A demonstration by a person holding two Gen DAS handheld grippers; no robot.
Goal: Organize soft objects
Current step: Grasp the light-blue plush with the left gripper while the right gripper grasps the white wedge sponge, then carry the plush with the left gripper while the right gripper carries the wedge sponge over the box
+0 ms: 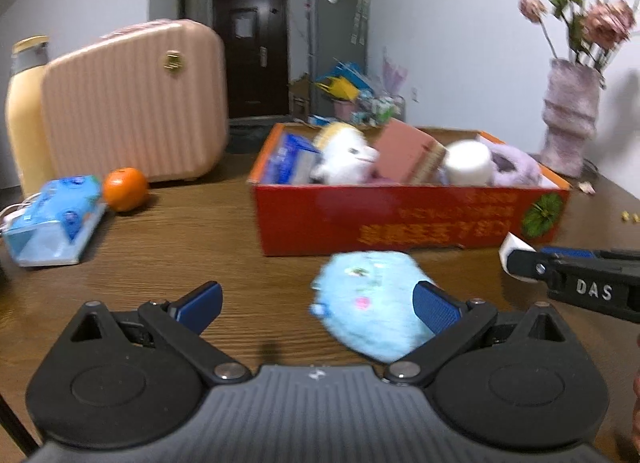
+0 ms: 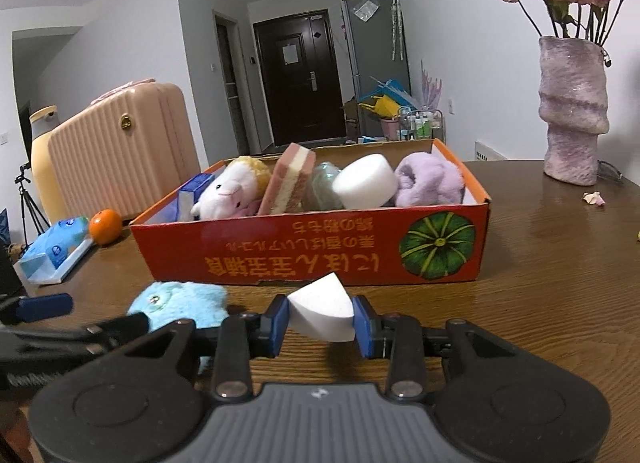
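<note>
A red cardboard box [image 2: 248,259] [image 1: 400,219] on the wooden table holds a white plush, a pink sponge, a white round sponge, a purple fluffy item and a blue packet. My right gripper [image 2: 322,321] is shut on a white wedge sponge [image 2: 324,309] just in front of the box; it shows at the right edge of the left wrist view [image 1: 520,259]. A light blue plush [image 1: 372,303] [image 2: 180,303] lies on the table before the box. My left gripper [image 1: 318,309] is open, its right finger over the plush.
A pink suitcase [image 1: 132,103] and a yellow bottle [image 1: 24,111] stand at the back left. An orange [image 1: 125,188] and a blue tissue pack [image 1: 54,219] lie left of the box. A vase of flowers [image 2: 572,111] stands at the right.
</note>
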